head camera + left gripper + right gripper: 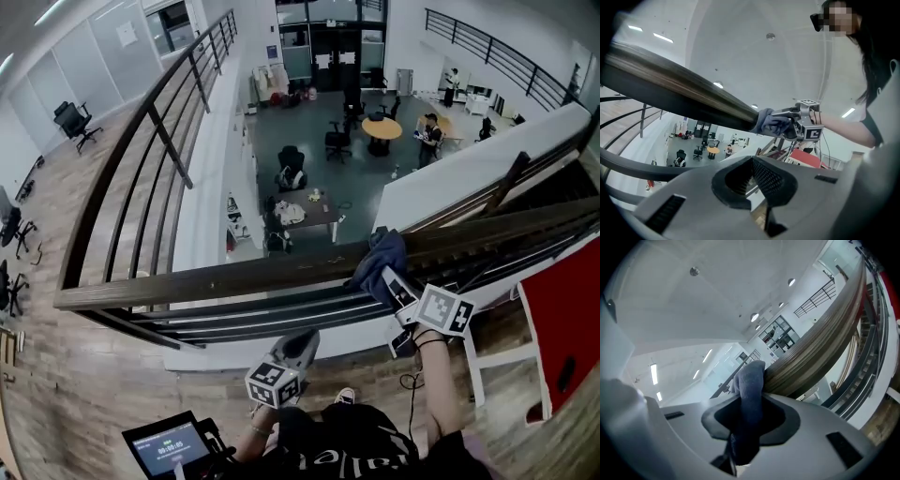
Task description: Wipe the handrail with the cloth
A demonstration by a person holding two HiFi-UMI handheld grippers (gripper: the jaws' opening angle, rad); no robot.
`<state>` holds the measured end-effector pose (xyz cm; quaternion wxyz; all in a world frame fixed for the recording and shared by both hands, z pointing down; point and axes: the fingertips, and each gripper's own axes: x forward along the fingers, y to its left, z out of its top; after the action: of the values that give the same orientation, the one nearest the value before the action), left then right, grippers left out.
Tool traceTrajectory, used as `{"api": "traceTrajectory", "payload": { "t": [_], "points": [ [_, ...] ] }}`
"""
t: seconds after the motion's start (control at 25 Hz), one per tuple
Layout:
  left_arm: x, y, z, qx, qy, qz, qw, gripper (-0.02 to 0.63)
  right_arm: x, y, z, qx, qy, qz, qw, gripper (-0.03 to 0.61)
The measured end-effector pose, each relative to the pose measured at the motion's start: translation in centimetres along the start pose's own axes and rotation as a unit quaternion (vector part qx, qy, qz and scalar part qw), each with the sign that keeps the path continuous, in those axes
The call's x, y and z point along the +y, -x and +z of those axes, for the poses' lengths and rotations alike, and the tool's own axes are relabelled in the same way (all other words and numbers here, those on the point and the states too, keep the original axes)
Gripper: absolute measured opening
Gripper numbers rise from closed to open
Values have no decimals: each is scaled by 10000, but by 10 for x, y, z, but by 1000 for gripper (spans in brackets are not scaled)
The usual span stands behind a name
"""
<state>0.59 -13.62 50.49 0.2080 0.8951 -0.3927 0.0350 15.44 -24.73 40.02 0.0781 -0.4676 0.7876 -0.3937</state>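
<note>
Head view: your right tool (392,279) holds the cloth (382,255) on the handrail (234,278); your left tool (302,342) sits lower, apart from the handrail.
Left gripper view: jaws closed together, nothing between them.
Right gripper view: jaws clamped on the cloth, which touches the handrail.

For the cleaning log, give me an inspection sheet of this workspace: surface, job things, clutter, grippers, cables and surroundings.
Surface: dark wooden handrail on top of a barred balcony railing.
Job's things: blue cloth draped over the handrail.
Clutter: nothing seen on the rail.
Grippers: right gripper shut on the cloth, against the rail; left gripper shut, empty, below the rail.
Cables: thin cable hanging near the right wrist.
Surroundings: screen device at lower left; red panel at right; open office floor below with a round table.
</note>
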Motion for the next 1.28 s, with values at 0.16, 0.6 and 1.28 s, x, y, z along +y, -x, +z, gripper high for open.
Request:
{"api": "traceTrajectory", "payload": {
  "t": [0.16,0.6,1.28],
  "points": [
    [-26,-34,-4,33,-25,-84,10000,3,-60,32,40,-128,64,-256,9996,98],
    [-42,-67,2,181,-31,24,9998,3,-205,122,166,-672,155,-1428,9873,98],
    [-26,-54,-18,305,146,274,9991,3,-302,187,237,-1035,1115,-2709,9505,98]
  ]
}}
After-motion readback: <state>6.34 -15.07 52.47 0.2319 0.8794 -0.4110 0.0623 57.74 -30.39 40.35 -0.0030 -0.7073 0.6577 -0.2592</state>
